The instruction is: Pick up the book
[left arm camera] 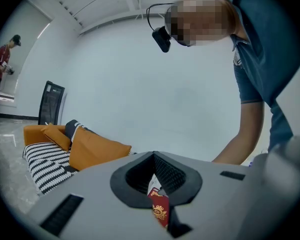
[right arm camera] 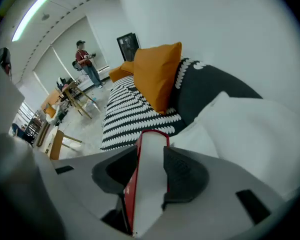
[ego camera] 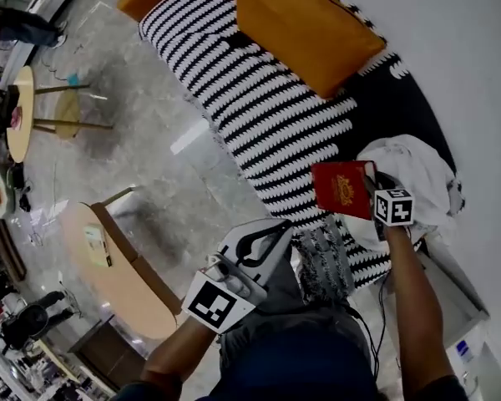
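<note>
The book (ego camera: 342, 189) is red with a gold emblem on its cover and stands steeply over the near end of the striped sofa (ego camera: 259, 115). My right gripper (ego camera: 367, 192) comes at it from the right, and its marker cube sits just beside the book. In the right gripper view the book's white page edge (right arm camera: 150, 184) fills the space between the jaws of the right gripper (right arm camera: 151, 144), which touch it on both sides. My left gripper (ego camera: 280, 230) hangs lower left of the book, tips together, holding nothing. In the left gripper view the book (left arm camera: 160, 209) shows beyond the left gripper (left arm camera: 153, 156).
Orange cushions (ego camera: 309, 23) lie along the sofa back. A white cloth (ego camera: 417, 170) is bunched right behind the book. A wooden table (ego camera: 117, 266) stands on the floor to the left, and a round table (ego camera: 21, 111) farther off. A person (right arm camera: 85, 59) stands far across the room.
</note>
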A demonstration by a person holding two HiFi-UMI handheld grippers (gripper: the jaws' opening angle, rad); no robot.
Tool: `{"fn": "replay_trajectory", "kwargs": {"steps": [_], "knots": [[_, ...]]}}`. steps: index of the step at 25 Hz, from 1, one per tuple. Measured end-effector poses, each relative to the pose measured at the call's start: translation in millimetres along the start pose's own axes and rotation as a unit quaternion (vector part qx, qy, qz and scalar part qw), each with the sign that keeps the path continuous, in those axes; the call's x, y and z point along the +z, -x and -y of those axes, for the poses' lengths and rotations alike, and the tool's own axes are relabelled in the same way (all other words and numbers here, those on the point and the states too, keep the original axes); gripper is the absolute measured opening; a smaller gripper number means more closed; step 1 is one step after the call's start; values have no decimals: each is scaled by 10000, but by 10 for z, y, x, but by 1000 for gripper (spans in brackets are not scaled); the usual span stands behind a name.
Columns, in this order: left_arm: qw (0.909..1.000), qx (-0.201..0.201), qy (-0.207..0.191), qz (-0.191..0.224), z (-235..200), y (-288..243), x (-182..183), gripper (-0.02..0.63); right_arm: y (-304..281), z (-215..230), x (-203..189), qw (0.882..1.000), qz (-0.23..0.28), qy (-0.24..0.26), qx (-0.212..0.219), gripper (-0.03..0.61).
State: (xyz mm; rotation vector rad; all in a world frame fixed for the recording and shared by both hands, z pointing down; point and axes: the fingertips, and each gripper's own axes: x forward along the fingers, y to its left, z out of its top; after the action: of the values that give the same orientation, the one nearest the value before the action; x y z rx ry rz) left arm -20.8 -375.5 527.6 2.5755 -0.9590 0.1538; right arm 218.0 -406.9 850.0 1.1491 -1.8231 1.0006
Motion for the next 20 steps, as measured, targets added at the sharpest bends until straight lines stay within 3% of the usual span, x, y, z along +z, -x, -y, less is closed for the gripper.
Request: {"fn": "replay_trajectory", "kwargs": {"steps": [3,10,15,17,20], "knots": [[9998,45,54,-169,-60,16,0,5,-31,133,-2,9998,-40,-148,-160,191],[9990,243,104,-349,-258,69,-29,5,-220,240,65,9990,-226,-174,-332,219],[9991,257,151,-291,-311,72,-72,5,-253,308,6,9938,-537,-115,-963,240],[9992,265,144,-248,-358,88,-87,5,-318,296,-73,9912,-625,-368,-1107,269],[9992,275,155,-249,-375,69,-77,5,-402,310,-268,9879,-794,-938,-947,288]]}}
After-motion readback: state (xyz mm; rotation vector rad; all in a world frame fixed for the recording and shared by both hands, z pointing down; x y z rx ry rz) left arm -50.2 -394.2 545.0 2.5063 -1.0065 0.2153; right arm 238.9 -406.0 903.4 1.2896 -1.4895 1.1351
